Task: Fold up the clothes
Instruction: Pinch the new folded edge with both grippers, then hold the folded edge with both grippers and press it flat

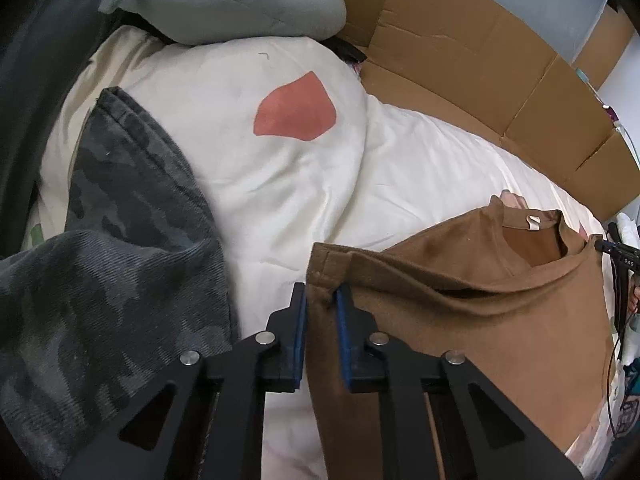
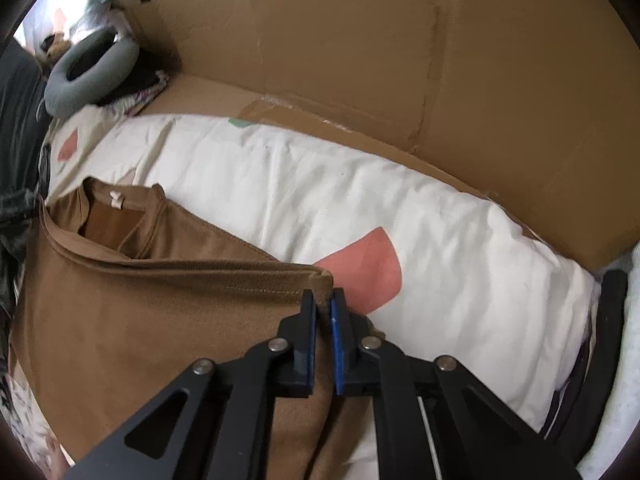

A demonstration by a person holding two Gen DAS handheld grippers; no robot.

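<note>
A brown T-shirt [image 1: 480, 312] lies spread on a bed covered by a white quilt [image 1: 304, 184] with salmon-pink shapes printed on it. The shirt's neckline, with a small white label inside, faces the far side of the bed, where a wall of flattened brown cardboard [image 1: 480, 60] stands along the quilt's edge.

The left claw [image 1: 321, 300] is pinched nearly closed on one corner of the brown T-shirt, its blue pads pressing the hemmed edge of the cloth from both sides. The right claw [image 2: 323, 300] is clamped tight on the opposite corner of the same shirt, a small fold of brown fabric poking up between its pads. The shirt's upper edge is stretched in a line between the two claws.

Beside the brown T-shirt, on the left claw's outer side, a grey camouflage garment [image 1: 116, 264] lies crumpled on the quilt. Beyond that, near the cardboard, sits a pale grey-green cushion [image 1: 240, 4]. In the right wrist view a grey ring-shaped neck pillow [image 2: 86, 70] rests beyond the shirt's neckline.
</note>
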